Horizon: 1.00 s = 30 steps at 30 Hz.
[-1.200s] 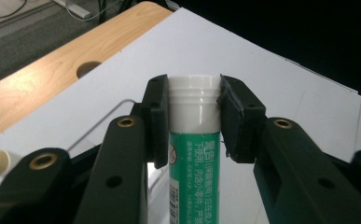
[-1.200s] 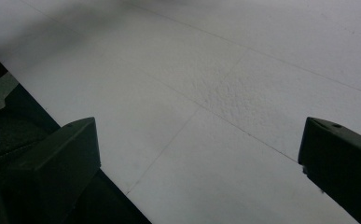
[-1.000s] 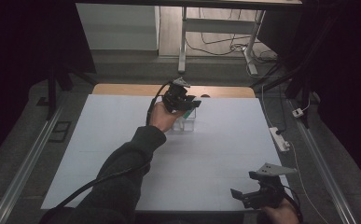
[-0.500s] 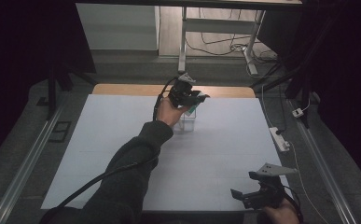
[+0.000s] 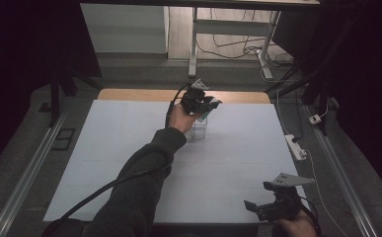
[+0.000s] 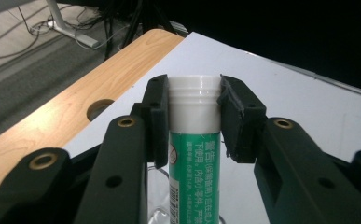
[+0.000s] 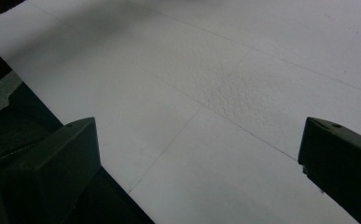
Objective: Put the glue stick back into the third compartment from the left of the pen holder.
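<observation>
Green tube [image 6: 194,163] with white ribbed cap, label printed in white characters and a barcode; upright, cap uppermost, clamped at the cap between black pads. Lower end inside a clear glass container [image 5: 198,130], itself standing on the white table cover toward the far edge, near the bare wooden strip.

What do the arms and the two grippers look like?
Both grippers, left gripper and right gripper, are black, each topped by a grey triangular plate. The fingers are black with brass-coloured rivets. A black cable trails along the dark grey sleeve.
</observation>
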Each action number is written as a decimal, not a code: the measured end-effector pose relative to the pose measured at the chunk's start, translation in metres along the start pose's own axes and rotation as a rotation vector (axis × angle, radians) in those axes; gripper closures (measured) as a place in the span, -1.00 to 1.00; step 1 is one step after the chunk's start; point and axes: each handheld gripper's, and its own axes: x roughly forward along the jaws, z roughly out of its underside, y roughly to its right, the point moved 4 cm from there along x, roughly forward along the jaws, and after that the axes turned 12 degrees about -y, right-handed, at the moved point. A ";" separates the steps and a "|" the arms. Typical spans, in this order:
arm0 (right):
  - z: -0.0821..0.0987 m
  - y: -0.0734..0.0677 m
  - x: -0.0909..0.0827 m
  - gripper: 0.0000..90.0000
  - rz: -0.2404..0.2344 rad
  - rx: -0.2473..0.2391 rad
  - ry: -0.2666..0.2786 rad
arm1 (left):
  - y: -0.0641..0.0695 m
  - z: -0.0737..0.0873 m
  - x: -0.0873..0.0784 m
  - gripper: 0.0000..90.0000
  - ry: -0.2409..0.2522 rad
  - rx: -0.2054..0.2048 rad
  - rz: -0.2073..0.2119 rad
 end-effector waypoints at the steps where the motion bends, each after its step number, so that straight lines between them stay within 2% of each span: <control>1: 0.000 0.000 0.000 -1.00 -0.002 -0.001 0.000 | 0.000 0.001 0.001 0.44 0.000 0.001 -0.005; 3: 0.000 0.000 0.000 -1.00 -0.001 -0.005 0.000 | -0.001 0.002 0.003 0.44 -0.004 0.000 -0.018; 18: 0.000 -0.001 0.000 -1.00 0.005 -0.010 -0.004 | -0.003 0.010 0.006 0.44 -0.012 0.004 -0.024; 30: 0.000 -0.002 0.001 -1.00 0.003 -0.011 -0.009 | -0.003 0.022 0.005 0.40 -0.068 -0.003 -0.054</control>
